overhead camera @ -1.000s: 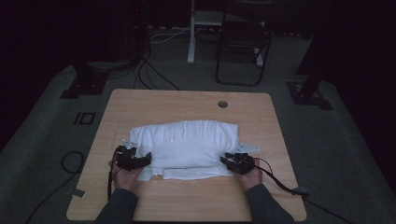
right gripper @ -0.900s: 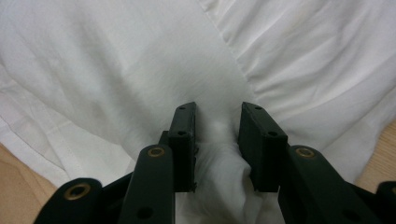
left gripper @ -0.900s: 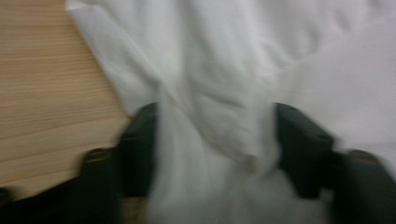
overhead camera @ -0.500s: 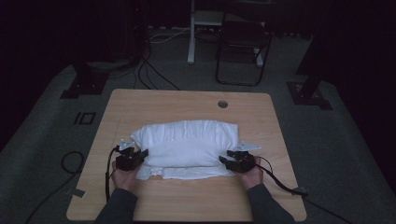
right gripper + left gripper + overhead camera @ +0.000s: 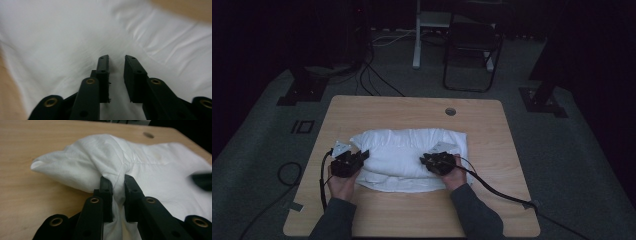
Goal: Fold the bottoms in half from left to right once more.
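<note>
Left gripper view: left tongs [image 5: 117, 188] clamped on bunched white cloth [image 5: 155, 170] | right tongs [image 5: 117, 66] just narrowing, nothing pinched | soft, light, limp; likely best pinched at edge folds.

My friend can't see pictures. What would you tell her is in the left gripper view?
The left gripper's two black jaws pinch a bunched fold of white cloth, lifting it into a peak. The rest of the cloth spreads to the right over a light wooden table.

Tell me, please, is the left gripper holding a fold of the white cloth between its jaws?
Yes, the left gripper pinches a bunched fold of the white cloth.
</note>
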A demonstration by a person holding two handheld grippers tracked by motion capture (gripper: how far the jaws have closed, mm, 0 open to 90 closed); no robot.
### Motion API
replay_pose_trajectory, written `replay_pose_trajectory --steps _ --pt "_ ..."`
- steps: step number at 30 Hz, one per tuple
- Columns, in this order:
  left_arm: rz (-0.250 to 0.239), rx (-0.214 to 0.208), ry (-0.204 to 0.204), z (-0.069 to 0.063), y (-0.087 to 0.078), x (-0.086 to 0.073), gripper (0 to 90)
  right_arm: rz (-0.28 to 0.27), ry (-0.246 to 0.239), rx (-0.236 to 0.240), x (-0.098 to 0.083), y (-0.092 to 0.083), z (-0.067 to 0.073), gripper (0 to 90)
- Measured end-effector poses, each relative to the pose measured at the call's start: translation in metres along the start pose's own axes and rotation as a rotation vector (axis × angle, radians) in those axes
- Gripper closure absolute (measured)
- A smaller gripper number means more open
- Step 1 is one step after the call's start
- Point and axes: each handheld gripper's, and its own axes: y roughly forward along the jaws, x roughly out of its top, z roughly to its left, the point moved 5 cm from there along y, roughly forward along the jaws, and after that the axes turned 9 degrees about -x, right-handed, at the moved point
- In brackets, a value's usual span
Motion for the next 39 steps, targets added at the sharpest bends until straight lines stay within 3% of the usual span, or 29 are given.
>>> replay_pose_trajectory --steps 1,2,4,6,11,15,17,18,20,22,23,26,29,32,37,39 --pt "-0.014 -0.012 0.008 -0.004 -0.001 0.004 80.1 0.029 -0.009 0.0 -0.006 0.009 0.004 77.4" --pt "-0.022 -0.01 0.017 -0.006 -0.002 0.007 80.2 0.015 -0.007 -0.006 -0.01 0.015 0.008 78.7" --pt "-0.036 -0.017 0.028 -0.009 -0.004 0.011 80.4 0.009 0.001 -0.01 -0.01 0.016 0.009 78.9" --pt "-0.067 -0.036 0.055 -0.02 -0.006 0.028 80.6 0.022 0.01 0.002 -0.007 0.018 0.014 79.7" --pt "-0.077 -0.062 0.106 -0.039 0.002 0.046 80.7 0.001 0.066 0.006 -0.008 0.022 0.017 80.7" --pt "-0.078 -0.076 0.14 -0.049 0.01 0.054 80.7 0.02 0.065 0.038 -0.006 0.018 0.015 74.9" --pt "-0.078 -0.077 0.15 -0.052 0.012 0.054 80.7 0.025 0.055 0.056 -0.003 0.01 0.012 59.4" --pt "-0.077 -0.08 0.149 -0.052 0.012 0.054 80.7 0.015 0.041 0.055 -0.001 0.003 0.009 56.5" --pt "-0.078 -0.08 0.145 -0.051 0.012 0.054 80.7 -0.03 0.035 0.014 0.003 -0.011 -0.001 55.3" --pt "-0.08 -0.079 0.144 -0.051 0.011 0.054 80.7 -0.05 0.072 -0.048 0.003 -0.023 -0.019 55.1" --pt "-0.08 -0.079 0.144 -0.051 0.011 0.055 80.7 -0.03 0.081 -0.079 -0.001 -0.027 -0.029 55.0" --pt "-0.083 -0.081 0.148 -0.053 0.011 0.057 80.7 0.038 0.102 -0.079 -0.016 -0.022 -0.041 55.1" --pt "-0.086 -0.085 0.153 -0.055 0.012 0.059 80.7 0.067 0.098 -0.066 -0.026 -0.011 -0.035 58.1" --pt "-0.094 -0.1 0.175 -0.066 0.017 0.067 80.8 0.062 0.115 -0.062 -0.026 -0.002 -0.021 60.7" --pt "-0.089 -0.134 0.212 -0.083 0.026 0.072 80.7 0.038 0.111 0.009 -0.018 0.006 0.01 60.4" --pt "-0.072 -0.146 0.235 -0.09 0.033 0.068 80.7 0.026 0.114 0.074 -0.015 0.005 0.015 56.8"
